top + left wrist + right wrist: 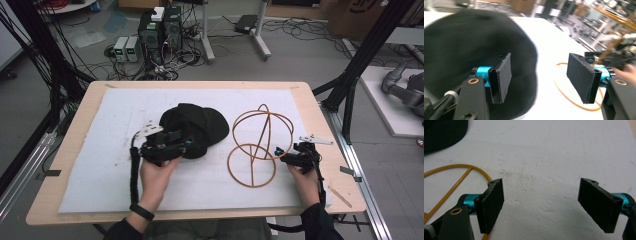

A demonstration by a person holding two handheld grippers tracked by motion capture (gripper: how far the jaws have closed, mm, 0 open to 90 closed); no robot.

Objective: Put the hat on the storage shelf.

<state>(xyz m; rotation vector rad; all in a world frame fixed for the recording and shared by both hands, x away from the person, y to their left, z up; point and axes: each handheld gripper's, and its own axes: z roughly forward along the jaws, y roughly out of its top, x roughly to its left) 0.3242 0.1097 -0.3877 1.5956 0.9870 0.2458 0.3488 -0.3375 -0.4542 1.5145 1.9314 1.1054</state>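
Observation:
A black cap [196, 126] lies on the white foam mat [115, 150], left of centre. Right of it stands a golden wire frame [261, 126] made of a domed cage over a flat base ring. My left gripper [187, 145] is open at the cap's near edge; in the left gripper view [540, 62] the left pad overlaps the cap [461, 50] and the base ring [564, 98] lies beyond the right pad. My right gripper [278, 153] is open just right of the base ring. In the right gripper view [541, 185] the ring [454, 167] passes its left pad, with bare foam between the jaws.
The mat covers a wooden table [320, 130]. Black frame posts stand at the left [45, 65] and right [357, 65]. Computers [160, 30] and cables sit on the floor behind. A grey robot arm [405, 85] lies at the far right.

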